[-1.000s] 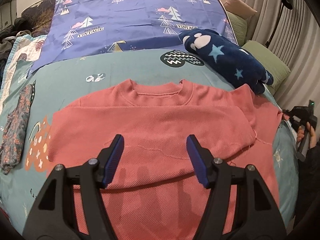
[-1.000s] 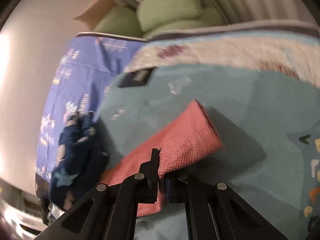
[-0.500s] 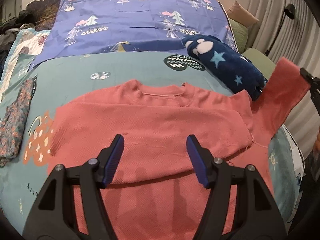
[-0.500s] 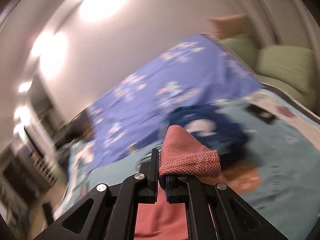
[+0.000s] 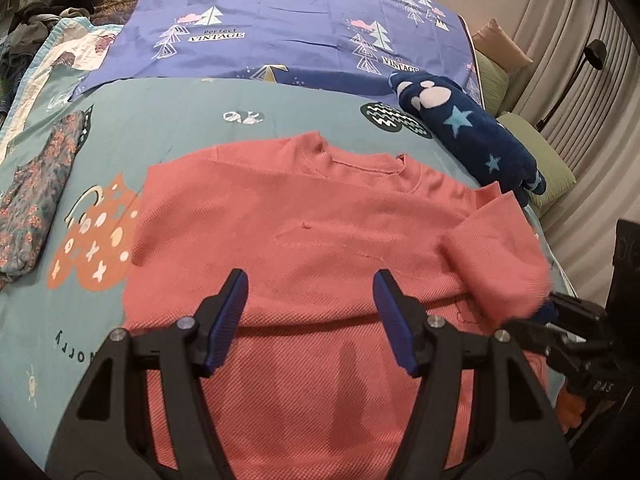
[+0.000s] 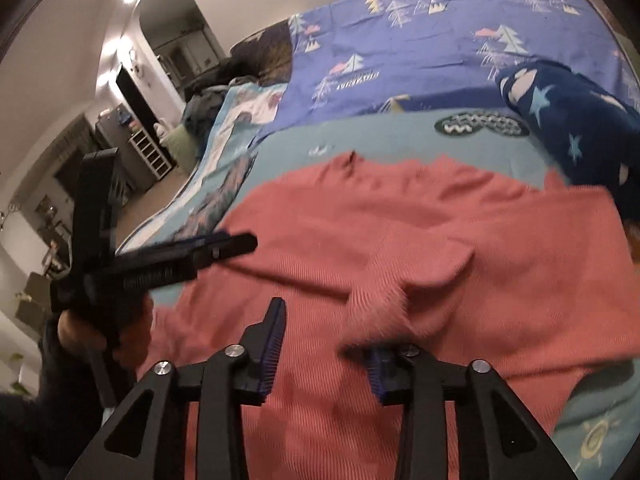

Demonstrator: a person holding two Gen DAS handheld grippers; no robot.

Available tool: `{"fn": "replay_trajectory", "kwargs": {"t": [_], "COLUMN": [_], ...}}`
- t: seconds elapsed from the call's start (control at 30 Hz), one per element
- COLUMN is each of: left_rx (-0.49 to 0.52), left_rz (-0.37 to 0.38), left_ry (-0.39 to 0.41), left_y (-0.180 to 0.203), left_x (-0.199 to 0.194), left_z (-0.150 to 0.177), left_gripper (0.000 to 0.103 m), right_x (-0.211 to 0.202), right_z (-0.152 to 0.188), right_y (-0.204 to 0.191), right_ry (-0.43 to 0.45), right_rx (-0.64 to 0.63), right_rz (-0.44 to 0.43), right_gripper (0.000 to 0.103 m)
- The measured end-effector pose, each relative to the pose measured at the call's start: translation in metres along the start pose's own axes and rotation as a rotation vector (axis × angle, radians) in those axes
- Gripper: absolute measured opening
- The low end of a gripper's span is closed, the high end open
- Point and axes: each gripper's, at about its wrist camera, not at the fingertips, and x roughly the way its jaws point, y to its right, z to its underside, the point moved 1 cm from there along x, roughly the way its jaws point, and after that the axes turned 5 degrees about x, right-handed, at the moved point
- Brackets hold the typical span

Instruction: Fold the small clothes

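Note:
A coral-pink sweater (image 5: 304, 224) lies flat on the teal bedspread, neck away from me, its left sleeve folded across the chest. My left gripper (image 5: 310, 316) is open and empty above the sweater's lower body. My right gripper (image 6: 326, 344) is open over the sweater; the right sleeve (image 6: 404, 280) drapes over its right finger and lies folded inward across the body. In the left wrist view the right gripper (image 5: 560, 320) shows at the right edge under the sleeve (image 5: 496, 256). The left gripper shows in the right wrist view (image 6: 224, 248).
A navy star-print fleece (image 5: 472, 136) lies at the back right near the sweater's shoulder. A floral garment (image 5: 36, 196) lies at the left. A purple tree-print sheet (image 5: 280, 28) covers the far bed. Green cushions (image 5: 536, 148) and curtains stand right.
My right gripper carried the right sleeve up and inward over the sweater's body, then opened and let it go. My left gripper stayed open, shifting slightly.

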Motion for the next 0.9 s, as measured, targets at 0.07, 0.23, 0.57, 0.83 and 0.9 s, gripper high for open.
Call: {"fn": "replay_trajectory", "kwargs": {"t": [0.07,0.23,0.57,0.83,0.9], "left_rx": [0.002,0.037,-0.032,0.016,0.034], "left_rz": [0.012,0.032,-0.010,0.019,0.022], "left_ry": [0.001,0.003,0.044,0.038,0.037], "left_y": [0.001,0.013,-0.013,-0.003,0.004], "left_x": [0.000,0.002,-0.024,-0.026,-0.026], "left_z": [0.001,0.003,0.007,0.012,0.013], "left_gripper": [0.066,0.066,0.066,0.066,0.066], "right_x": [-0.008,-0.018,0.003,0.002,0.021], "right_z": [0.003,-0.007,-0.016,-0.015,-0.014], "right_y": [0.008,0.021,0.013,0.061,0.065], "right_ry": [0.008,0.067,0.052,0.006,-0.047], "right_rx": [0.016,0.075,0.188,0.370,0.428], "right_rz": [-0.012,0.043,-0.003,0.050,-0.051], "right_gripper": [0.046,0.054,0.058,0.065,0.065]}}
